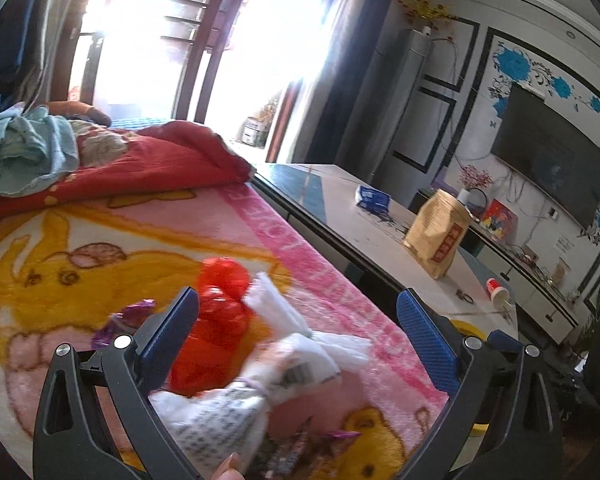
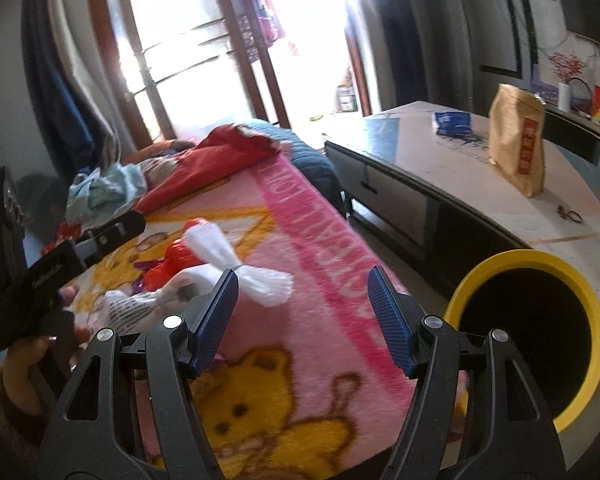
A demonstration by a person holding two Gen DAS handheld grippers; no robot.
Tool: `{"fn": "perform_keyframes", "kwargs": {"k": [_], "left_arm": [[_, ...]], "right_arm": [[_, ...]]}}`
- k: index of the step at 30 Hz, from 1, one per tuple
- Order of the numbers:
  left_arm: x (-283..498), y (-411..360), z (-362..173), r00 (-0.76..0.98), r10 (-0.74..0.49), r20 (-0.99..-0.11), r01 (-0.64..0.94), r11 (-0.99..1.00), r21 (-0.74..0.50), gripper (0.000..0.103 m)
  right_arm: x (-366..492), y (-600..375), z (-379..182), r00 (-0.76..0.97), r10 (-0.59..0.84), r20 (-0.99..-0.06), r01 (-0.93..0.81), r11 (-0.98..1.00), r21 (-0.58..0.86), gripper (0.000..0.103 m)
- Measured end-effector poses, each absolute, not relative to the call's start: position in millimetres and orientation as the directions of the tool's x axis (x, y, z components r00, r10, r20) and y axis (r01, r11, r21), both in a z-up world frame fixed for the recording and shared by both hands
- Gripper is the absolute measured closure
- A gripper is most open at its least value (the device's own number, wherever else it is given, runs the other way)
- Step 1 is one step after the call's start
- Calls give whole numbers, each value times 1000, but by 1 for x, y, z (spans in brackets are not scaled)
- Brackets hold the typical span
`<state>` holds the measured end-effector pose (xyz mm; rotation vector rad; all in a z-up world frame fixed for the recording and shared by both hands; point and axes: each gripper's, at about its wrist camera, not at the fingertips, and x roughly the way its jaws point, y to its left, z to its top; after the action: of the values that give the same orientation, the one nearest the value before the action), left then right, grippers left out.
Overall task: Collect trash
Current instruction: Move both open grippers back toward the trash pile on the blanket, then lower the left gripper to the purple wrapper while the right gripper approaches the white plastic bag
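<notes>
A heap of trash lies on the pink cartoon blanket (image 1: 308,248): a red plastic wrapper (image 1: 220,320), a white twisted wrapper (image 1: 276,308) and a white printed bag (image 1: 220,412), with purple candy wrappers (image 1: 120,320) beside them. My left gripper (image 1: 298,294) stands open around this heap, the red wrapper close to its left pad. In the right wrist view the same red wrapper (image 2: 172,264) and white wrapper (image 2: 220,248) lie ahead and left of my right gripper (image 2: 304,272). It is open over bare blanket. A yellow-rimmed bin (image 2: 580,292) stands just to its right.
A low table (image 2: 460,184) runs along the bed's right side with a brown paper bag (image 2: 518,144), a blue packet (image 2: 452,122) and a red-and-white cup (image 1: 498,288). A red quilt (image 1: 140,168) and pale blue clothes (image 1: 20,148) are piled at the far end.
</notes>
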<state>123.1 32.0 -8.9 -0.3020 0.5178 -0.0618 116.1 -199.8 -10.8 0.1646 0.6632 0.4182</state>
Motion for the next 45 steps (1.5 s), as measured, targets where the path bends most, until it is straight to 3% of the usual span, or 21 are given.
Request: {"fn": "perform_keyframes", "kwargs": {"k": [18,24,40,42,45], "left_arm": [[114,114,-23,856,5,-518,-195,929,-314,7],[115,134,-35,833,39,-552,-250,917,-312,7],[134,162,-78,752,-10,-659,-281,899,-335,8],[137,164,-82,747,-33,-665,-275,894,-353,11],[143,164,-90,731,-53,-680,-273,891,-363,25]], "right_arm": [[142,-133,-32,592,526,-611,-419,848,324,44],[152,-116,-38,552,555,-623,-434,829,353,51],[172,-95,-63,431,619,-656,-466,775,426,55],[171,-95,-65,416,629,-657,-470,767,437,55],[172,-96,-68,405,634,-659,-467,763,447,55]]}}
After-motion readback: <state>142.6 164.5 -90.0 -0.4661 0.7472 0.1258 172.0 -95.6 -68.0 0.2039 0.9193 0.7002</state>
